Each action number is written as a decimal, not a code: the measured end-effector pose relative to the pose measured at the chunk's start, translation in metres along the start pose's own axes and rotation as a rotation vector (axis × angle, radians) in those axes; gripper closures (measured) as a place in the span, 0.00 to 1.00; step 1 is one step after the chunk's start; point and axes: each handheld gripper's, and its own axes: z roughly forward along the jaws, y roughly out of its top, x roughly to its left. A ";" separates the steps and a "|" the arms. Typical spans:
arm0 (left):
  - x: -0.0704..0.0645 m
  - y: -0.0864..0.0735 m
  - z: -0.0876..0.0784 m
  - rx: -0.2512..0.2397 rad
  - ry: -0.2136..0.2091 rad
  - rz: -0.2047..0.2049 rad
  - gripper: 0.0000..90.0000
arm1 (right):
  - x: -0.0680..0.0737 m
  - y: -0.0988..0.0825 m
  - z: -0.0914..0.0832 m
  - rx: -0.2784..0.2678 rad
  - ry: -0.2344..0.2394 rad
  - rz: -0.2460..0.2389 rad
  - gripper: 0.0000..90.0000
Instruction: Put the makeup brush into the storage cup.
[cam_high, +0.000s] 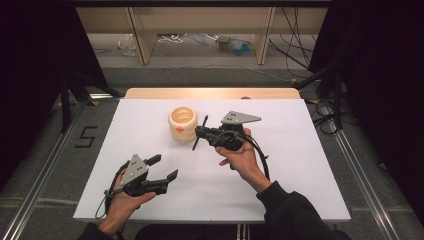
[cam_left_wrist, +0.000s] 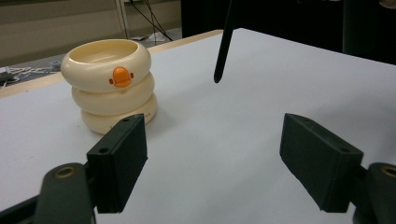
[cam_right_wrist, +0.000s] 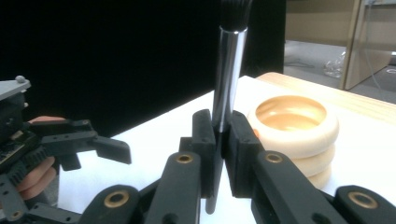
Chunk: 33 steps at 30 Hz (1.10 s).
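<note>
A cream holder (cam_high: 182, 125) made like three stacked rings, with an orange duck bill on its side, stands upright at the middle back of the white board; it is also in the left gripper view (cam_left_wrist: 109, 84) and the right gripper view (cam_right_wrist: 294, 130). Just right of it, my right gripper (cam_high: 199, 133) is shut on a brush (cam_high: 201, 131) with a black handle and a silver ferrule (cam_right_wrist: 229, 70), held upright above the board. The handle's tip (cam_left_wrist: 223, 42) hangs free. At the front left, my left gripper (cam_high: 166, 166) stands open with nothing between its jaws (cam_left_wrist: 224, 163).
The white board (cam_high: 300, 165) lies on a wooden table whose far edge (cam_high: 210, 93) shows behind it. Dark curtains flank both sides. Metal rails run along the floor left and right, and cables and shelving lie beyond the table.
</note>
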 end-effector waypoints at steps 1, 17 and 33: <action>0.001 0.000 0.000 0.000 0.001 0.001 0.25 | -0.001 0.001 0.000 0.004 -0.002 -0.002 0.93; 0.006 -0.001 0.000 0.010 -0.004 -0.007 0.22 | -0.015 0.010 0.007 0.016 -0.045 -0.008 0.93; 0.010 -0.002 -0.002 0.006 0.016 -0.015 0.22 | -0.025 0.019 0.016 0.007 -0.064 -0.030 0.93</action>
